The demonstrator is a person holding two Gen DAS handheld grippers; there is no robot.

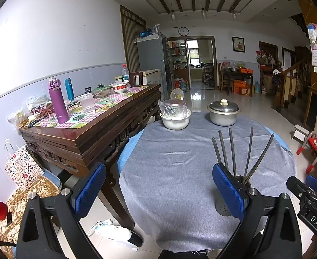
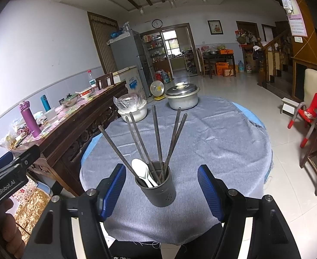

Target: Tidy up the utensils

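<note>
Grey cloth [image 2: 212, 133] spreads bare around your dark utensil holder [image 2: 158, 187], which stands near the table's six o'clock edge holding chopsticks [image 2: 156, 133] and white spoons [image 2: 142, 171]. Your right gripper [image 2: 161, 185] straddles it, fingers wide; your left gripper [image 1: 158, 188] gapes at nine o'clock.

A dark cylindrical utensil holder [image 2: 158, 185] stands upright on the grey-clothed table. Six dark chopsticks [image 2: 157, 138] stand in it, fanned outward at differing angles. Two white spoons [image 2: 141, 171] rest inside it, bowls upward.
</note>
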